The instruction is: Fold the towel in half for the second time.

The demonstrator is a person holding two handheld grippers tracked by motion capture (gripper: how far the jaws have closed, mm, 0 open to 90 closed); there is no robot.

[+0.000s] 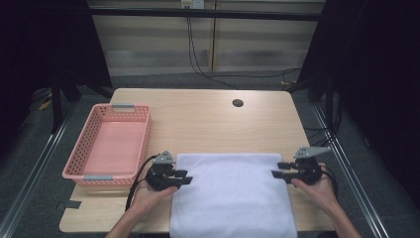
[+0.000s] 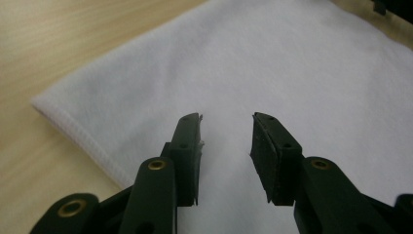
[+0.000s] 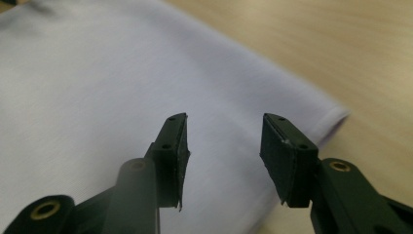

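A white towel [image 1: 232, 193] lies flat on the wooden table [image 1: 208, 119]. The left gripper [image 1: 184, 180] and the right gripper [image 1: 275, 170] are at its two side edges. A pink basket [image 1: 114, 144] stands to the left.

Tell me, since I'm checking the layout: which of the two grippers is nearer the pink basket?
The left gripper, at the white towel's left edge. The pink basket sits just beside it; the right gripper is across the towel, at its far edge.

White terry towel [image 1: 233, 193]: no lettering, label or brand readable (hem plain in the left gripper view).
Pink perforated plastic basket [image 1: 74, 158]: no print or number legible.
Light wooden table [image 1: 208, 119]: no marks, signs or stickers readable.
Black gripper jaws: no brand or figures visible.
Wall fitting at top of high view: too small to read.
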